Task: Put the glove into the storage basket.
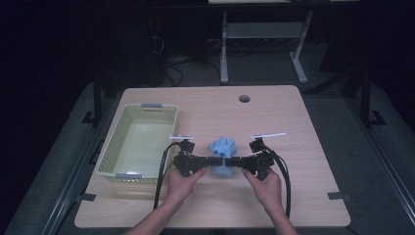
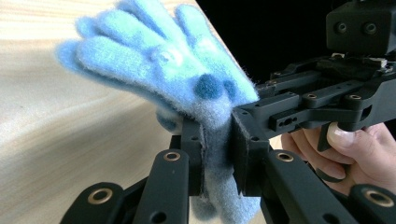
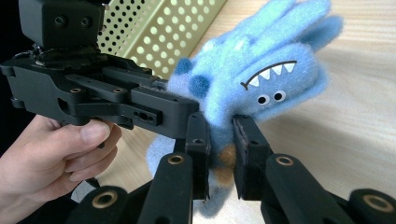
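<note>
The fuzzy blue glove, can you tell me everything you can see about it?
The glove is fluffy light blue knit with darker blue spots, and one side shows a monster face: two small eyes and a jagged toothy mouth. Its fingers fan out, pointing away from the person, beside the yellow basket. It is pinched at its lower part from both sides: the left hand-held gripper and the right hand-held gripper are each shut on it above the wooden table.

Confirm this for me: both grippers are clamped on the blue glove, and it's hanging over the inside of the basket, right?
Not quite. Both the left gripper and the right gripper are shut on the glove, but it is not over the basket. The high view shows the glove over bare table, to the right of the basket.
</note>
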